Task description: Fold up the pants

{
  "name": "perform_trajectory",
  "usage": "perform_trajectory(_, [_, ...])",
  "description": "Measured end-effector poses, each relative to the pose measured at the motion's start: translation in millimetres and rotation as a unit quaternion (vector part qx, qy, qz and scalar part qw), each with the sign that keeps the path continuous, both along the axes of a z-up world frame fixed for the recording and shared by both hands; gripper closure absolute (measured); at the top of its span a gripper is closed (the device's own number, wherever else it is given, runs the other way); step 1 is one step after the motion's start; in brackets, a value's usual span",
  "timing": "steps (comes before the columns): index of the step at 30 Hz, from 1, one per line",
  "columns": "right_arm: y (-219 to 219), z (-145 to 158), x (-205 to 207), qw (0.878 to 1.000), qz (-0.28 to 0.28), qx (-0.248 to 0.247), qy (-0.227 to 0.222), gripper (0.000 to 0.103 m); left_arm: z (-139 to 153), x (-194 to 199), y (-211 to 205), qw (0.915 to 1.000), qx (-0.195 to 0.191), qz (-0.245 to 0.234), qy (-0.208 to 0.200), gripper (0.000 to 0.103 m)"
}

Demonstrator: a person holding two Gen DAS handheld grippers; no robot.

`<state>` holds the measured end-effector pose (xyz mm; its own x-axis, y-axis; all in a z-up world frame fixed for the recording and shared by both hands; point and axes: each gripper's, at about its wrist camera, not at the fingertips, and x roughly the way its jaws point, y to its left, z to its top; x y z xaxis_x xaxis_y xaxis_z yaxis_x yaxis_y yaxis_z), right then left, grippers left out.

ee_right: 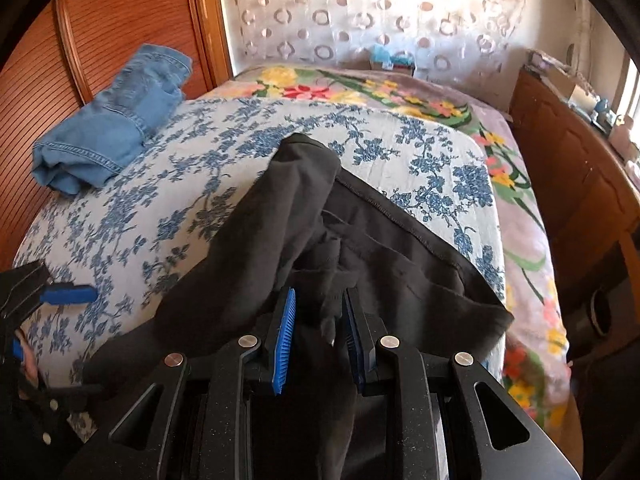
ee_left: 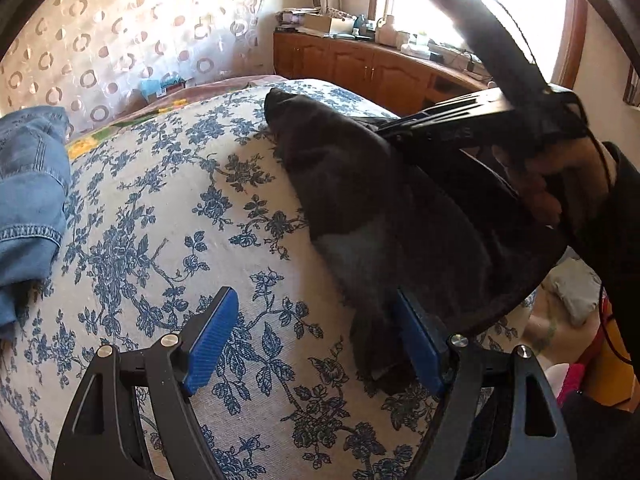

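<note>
Two grippers over the bed, one pair of black pants (ee_right: 304,216) in work. Right gripper (ee_right: 320,336) is clamped on a bunched fold of the pants; the rest trails across the blue-floral bedspread (ee_left: 160,208), stitched hem edge running diagonally toward the bed's right side. Left gripper (ee_left: 316,344) stands wide apart, gripping nothing, its right pad beside the fabric's edge. Folded jeans (ee_right: 112,120) lie near the far left corner; bare bedspread between them and the pants.
</note>
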<state>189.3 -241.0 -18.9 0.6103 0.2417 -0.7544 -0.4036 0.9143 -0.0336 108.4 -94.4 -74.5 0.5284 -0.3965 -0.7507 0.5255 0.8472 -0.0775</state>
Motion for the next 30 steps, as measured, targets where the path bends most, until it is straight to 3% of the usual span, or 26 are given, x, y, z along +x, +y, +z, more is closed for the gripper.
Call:
perform_trajectory(3, [4, -3, 12, 1.0, 0.007, 0.002, 0.012, 0.078, 0, -1, 2, 1.0, -0.002, 0.001, 0.0, 0.023])
perform_trajectory(5, [3, -3, 18, 1.0, 0.012, 0.004, 0.011, 0.099, 0, -1, 2, 1.0, -0.002, 0.002, 0.001, 0.023])
perform_trajectory(8, [-8, 7, 20, 1.0, -0.001, 0.008, -0.013, 0.101, -3, -1, 3, 1.0, -0.001, 0.003, 0.004, 0.023])
perform_trajectory(15, [-62, 34, 24, 0.992, -0.102, 0.02, -0.076, 0.101, -5, -2, 4, 1.0, -0.003, 0.005, 0.007, 0.023])
perform_trajectory(19, [-79, 26, 34, 0.988, -0.139, 0.01, -0.065, 0.101, -4, -3, 2, 1.0, -0.004, 0.003, 0.006, 0.023])
perform_trajectory(21, [-81, 23, 33, 0.988, -0.143, 0.013, -0.064, 0.097, -4, -4, 3, 1.0, -0.004, 0.003, 0.004, 0.023])
perform_trajectory(23, [-80, 18, 30, 0.986, -0.153, 0.0, -0.059, 0.082, -3, -5, 4, 1.0, -0.005, 0.003, 0.004, 0.023])
perform_trajectory(30, [-76, 9, -16, 0.991, -0.12, 0.025, -0.05, 0.073, 5, -14, 7, 0.9999, -0.012, 0.002, -0.005, 0.023])
